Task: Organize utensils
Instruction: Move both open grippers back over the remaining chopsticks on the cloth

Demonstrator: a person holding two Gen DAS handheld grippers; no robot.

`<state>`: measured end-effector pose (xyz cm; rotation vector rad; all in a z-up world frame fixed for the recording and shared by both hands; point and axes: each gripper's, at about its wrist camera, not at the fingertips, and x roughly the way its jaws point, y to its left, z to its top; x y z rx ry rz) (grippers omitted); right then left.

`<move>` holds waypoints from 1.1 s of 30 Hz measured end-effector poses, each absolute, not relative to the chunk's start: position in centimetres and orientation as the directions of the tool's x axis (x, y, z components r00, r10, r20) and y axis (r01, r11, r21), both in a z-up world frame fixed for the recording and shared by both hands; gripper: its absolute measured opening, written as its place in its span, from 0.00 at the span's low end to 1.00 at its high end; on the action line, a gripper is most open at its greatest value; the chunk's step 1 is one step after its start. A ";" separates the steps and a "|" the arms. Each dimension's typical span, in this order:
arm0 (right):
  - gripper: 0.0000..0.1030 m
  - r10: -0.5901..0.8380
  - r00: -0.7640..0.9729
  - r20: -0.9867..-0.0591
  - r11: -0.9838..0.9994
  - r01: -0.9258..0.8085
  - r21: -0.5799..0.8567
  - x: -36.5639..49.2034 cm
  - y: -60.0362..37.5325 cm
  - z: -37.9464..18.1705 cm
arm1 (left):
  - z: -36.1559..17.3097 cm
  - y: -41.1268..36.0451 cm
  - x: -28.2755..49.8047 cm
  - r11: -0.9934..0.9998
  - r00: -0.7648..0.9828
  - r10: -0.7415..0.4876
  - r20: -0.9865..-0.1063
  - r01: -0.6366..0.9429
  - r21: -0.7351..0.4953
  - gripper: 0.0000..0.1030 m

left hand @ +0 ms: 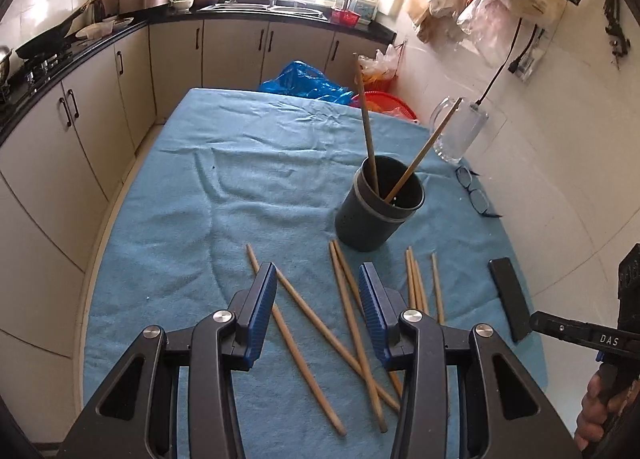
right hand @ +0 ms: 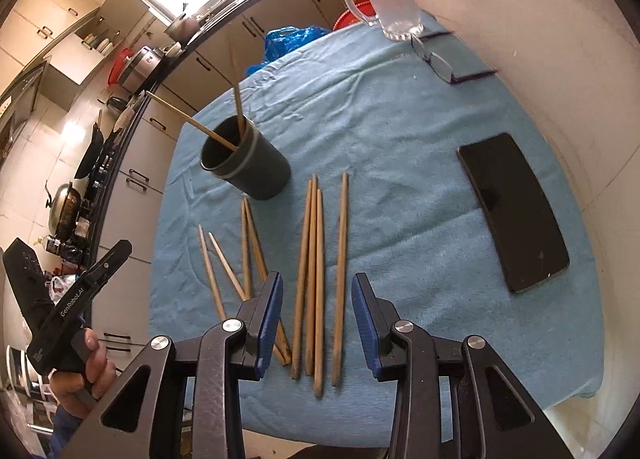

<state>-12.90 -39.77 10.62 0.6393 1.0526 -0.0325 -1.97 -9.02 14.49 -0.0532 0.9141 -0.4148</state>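
Note:
A dark grey utensil holder point(left hand: 378, 209) point(right hand: 250, 163) stands on the blue cloth with two chopsticks point(left hand: 370, 131) leaning inside it. Several wooden chopsticks point(left hand: 352, 315) point(right hand: 316, 279) lie loose on the cloth in front of it. My left gripper point(left hand: 318, 279) is open and empty, held above the crossed chopsticks on the left. My right gripper point(right hand: 316, 287) is open and empty, held above the parallel chopsticks on the right. The right gripper's body shows at the right edge of the left wrist view point(left hand: 592, 335), and the left gripper's body point(right hand: 72, 299) at the left edge of the right wrist view.
A black phone point(right hand: 512, 211) point(left hand: 510, 297) lies on the cloth to the right. Glasses point(right hand: 440, 63) and a clear plastic jug point(right hand: 384, 3) sit at the far right by the white wall. Kitchen cabinets point(left hand: 80, 131) run along the left. A blue bag point(left hand: 304, 81) lies beyond the table.

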 end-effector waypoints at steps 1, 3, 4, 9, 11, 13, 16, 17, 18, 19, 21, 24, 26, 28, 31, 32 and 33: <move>0.37 0.276 0.511 -0.814 0.819 0.318 0.477 -12.8 -40.0 10.2 | 14.4 -9.1 -1.9 0.922 0.537 -0.365 -0.760 0.325 -0.212 0.40; 0.37 0.264 0.502 -0.823 0.819 0.334 0.466 -12.7 -40.5 9.5 | 13.9 -9.2 -1.8 0.926 0.530 -0.354 -0.771 0.315 -0.208 0.40; 0.37 0.270 0.492 -0.828 0.812 0.346 0.470 -12.6 -40.9 9.1 | 13.7 -9.2 -1.7 0.927 0.528 -0.350 -0.773 0.312 -0.207 0.40; 0.37 0.264 0.480 -0.837 0.812 0.358 0.462 -11.8 -42.2 9.2 | 12.7 -7.9 -1.3 0.936 0.523 -0.342 -0.781 0.268 -0.230 0.40; 0.37 0.260 0.481 -0.837 0.810 0.363 0.460 -11.3 -42.7 9.3 | 12.2 -6.9 -1.1 0.938 0.514 -0.341 -0.787 0.243 -0.248 0.40; 0.37 0.263 0.469 -0.843 0.814 0.362 0.455 -10.6 -42.9 9.1 | 11.6 -6.1 -1.0 0.942 0.501 -0.332 -0.799 0.220 -0.254 0.40; 0.37 0.266 0.457 -0.849 0.811 0.371 0.453 -9.8 -43.1 8.6 | 10.6 -4.6 -0.9 0.946 0.485 -0.324 -0.812 0.179 -0.270 0.40; 0.37 0.269 0.450 -0.852 0.808 0.377 0.454 -9.5 -43.1 8.3 | 10.3 -4.3 -0.8 0.946 0.474 -0.324 -0.819 0.169 -0.276 0.40; 0.37 0.272 0.446 -0.853 0.806 0.379 0.455 -9.2 -43.0 8.2 | 9.9 -4.0 -0.8 0.946 0.467 -0.323 -0.823 0.158 -0.282 0.40; 0.37 0.278 0.441 -0.853 0.805 0.378 0.458 -8.8 -42.9 7.9 | 9.5 -3.6 -0.8 0.947 0.457 -0.321 -0.830 0.143 -0.288 0.40; 0.37 0.285 0.422 -0.860 0.807 0.378 0.453 -8.1 -42.6 7.1 | 8.7 -3.1 -0.7 0.945 0.426 -0.327 -0.843 0.123 -0.304 0.40; 0.37 0.289 0.394 -0.872 0.810 0.385 0.442 -6.9 -42.2 5.7 | 7.6 -2.5 -0.7 0.939 0.386 -0.342 -0.857 0.093 -0.332 0.40; 0.35 0.290 0.371 -0.882 0.807 0.400 0.433 -6.2 -42.1 4.5 | 7.1 -2.6 -0.7 0.939 0.366 -0.342 -0.866 0.091 -0.332 0.40; 0.31 0.305 0.351 -0.885 0.804 0.404 0.437 -5.4 -41.8 3.5 | 6.8 -2.7 -0.9 0.939 0.358 -0.341 -0.869 0.093 -0.330 0.40; 0.29 0.305 0.322 -0.896 0.818 0.394 0.420 -3.9 -41.2 2.4 | 6.5 -3.0 -0.9 0.937 0.345 -0.348 -0.872 0.099 -0.335 0.40; 0.29 0.300 0.310 -0.902 0.825 0.390 0.409 -3.3 -40.8 2.0 | 6.5 -3.1 -1.0 0.936 0.344 -0.350 -0.872 0.100 -0.336 0.40; 0.29 0.301 0.301 -0.905 0.831 0.383 0.403 -2.9 -40.6 1.8 | 6.5 -3.1 -1.0 0.936 0.342 -0.351 -0.872 0.100 -0.337 0.40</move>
